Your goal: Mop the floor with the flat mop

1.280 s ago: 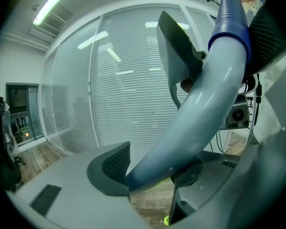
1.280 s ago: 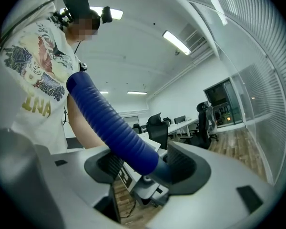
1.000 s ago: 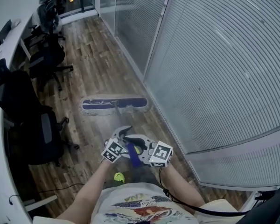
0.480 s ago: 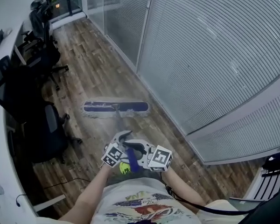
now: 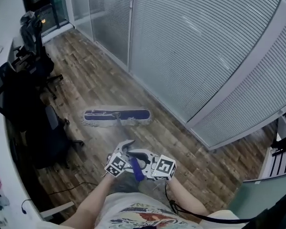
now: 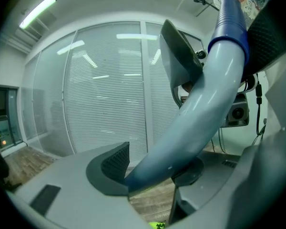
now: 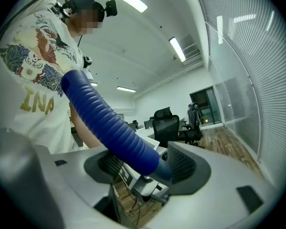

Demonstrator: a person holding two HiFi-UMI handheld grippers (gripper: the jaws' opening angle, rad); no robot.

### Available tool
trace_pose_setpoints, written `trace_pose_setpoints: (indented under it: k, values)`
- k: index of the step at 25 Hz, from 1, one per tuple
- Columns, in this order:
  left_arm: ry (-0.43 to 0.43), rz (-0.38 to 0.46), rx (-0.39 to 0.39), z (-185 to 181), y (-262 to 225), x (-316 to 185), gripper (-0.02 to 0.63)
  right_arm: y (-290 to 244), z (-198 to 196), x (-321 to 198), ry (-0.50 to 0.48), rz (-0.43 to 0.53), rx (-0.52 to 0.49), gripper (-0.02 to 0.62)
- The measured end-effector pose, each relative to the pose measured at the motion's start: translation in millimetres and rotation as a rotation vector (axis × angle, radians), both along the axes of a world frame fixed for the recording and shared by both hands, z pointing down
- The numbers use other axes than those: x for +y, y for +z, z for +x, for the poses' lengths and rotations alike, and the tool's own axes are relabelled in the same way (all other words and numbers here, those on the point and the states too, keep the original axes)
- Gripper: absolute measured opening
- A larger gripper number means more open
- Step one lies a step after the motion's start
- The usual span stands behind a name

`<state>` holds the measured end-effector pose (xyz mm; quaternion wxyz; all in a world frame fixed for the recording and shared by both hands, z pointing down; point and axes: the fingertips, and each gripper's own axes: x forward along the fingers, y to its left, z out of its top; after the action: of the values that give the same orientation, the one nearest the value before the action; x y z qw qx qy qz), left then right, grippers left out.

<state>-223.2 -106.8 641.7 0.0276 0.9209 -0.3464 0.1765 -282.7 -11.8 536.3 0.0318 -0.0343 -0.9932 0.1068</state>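
Note:
The flat mop head (image 5: 117, 115), blue with a pale fringe, lies flat on the wooden floor ahead of me, near the glass wall. Its pole (image 5: 124, 130) runs back to my hands. My left gripper (image 5: 126, 152) is shut on the pale pole (image 6: 195, 109), which crosses between its jaws. My right gripper (image 5: 142, 163) is shut on the ribbed blue grip (image 7: 109, 123) at the pole's top end (image 5: 136, 168). Both grippers sit close together in front of my waist.
A glass wall with white blinds (image 5: 190, 51) runs along the right. Black office chairs (image 5: 26, 104) and a white desk edge (image 5: 0, 142) line the left. A cable (image 5: 62, 190) trails on the floor near my feet.
The view has turned to the right and more of the glass wall shows. The mop head stays flat on the floor at about the same distance; both grippers keep their hold.

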Motion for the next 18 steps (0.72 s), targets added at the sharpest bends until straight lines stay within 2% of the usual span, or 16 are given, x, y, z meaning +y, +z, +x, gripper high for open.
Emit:
trace_pose_setpoints:
  k: [6, 10, 15, 18]
  values:
    - [0.091, -0.011, -0.031, 36.7, 2.6, 113.1, 0.192, -0.6, 31.6, 106.4, 0.092, -0.015, -0.024, 0.258]
    - [0.128, -0.016, -0.030, 49.9, 0.4, 181.9, 0.192, -4.7, 40.2, 171.7, 0.111, -0.019, -0.015, 0.258]
    - [0.157, -0.025, 0.000, 41.4, -12.3, 247.1, 0.192, -13.8, 26.0, 235.1, 0.119, -0.023, 0.002, 0.258]
    - [0.150, -0.019, 0.017, 23.2, -13.8, 261.6, 0.192, -15.5, 6.0, 250.9, 0.100, -0.014, -0.008, 0.258]
